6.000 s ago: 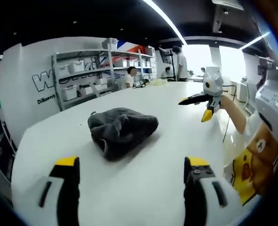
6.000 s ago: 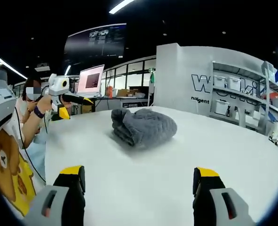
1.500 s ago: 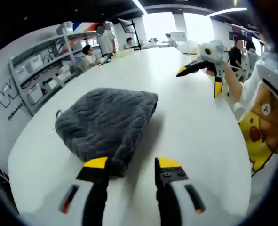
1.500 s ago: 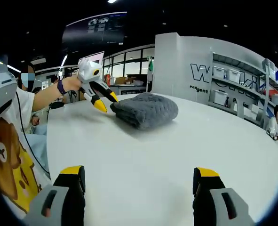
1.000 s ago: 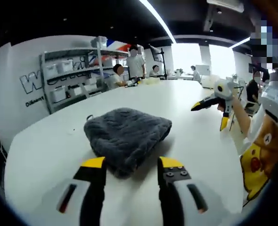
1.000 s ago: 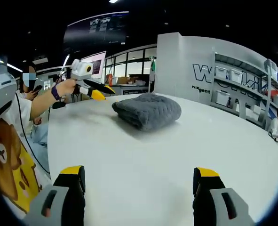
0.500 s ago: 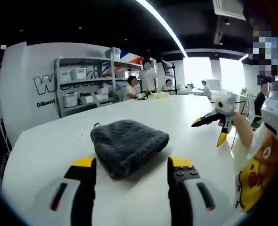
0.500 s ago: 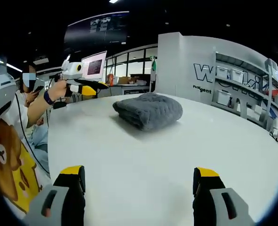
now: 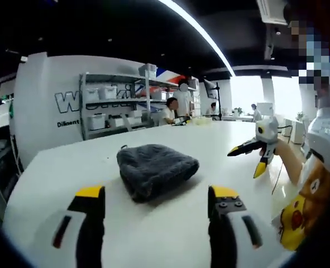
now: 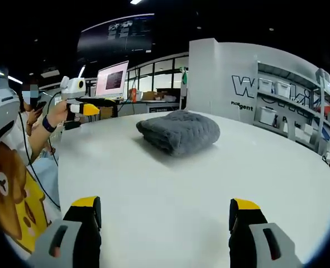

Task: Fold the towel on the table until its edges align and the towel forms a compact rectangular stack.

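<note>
Pulling my open left hand-held gripper (image 9: 153, 195) back from the folded dark grey plush towel (image 9: 156, 167); right hand-held gripper (image 10: 165, 219) open; fold looking finished.

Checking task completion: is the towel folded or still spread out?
Folded. The grey towel sits as a thick, compact layered bundle on the white table; both grippers are open and clear of it. Edge alignment: cannot tell.

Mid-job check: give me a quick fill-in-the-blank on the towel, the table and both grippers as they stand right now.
1. The towel is dark ____ in colour.
2. It lies as a folded bundle on the ____ table.
3. The left gripper has its jaws ____, holding nothing.
4. The right gripper stands apart from the towel, not ____ it.

Missing words: grey; white; open; touching
</note>
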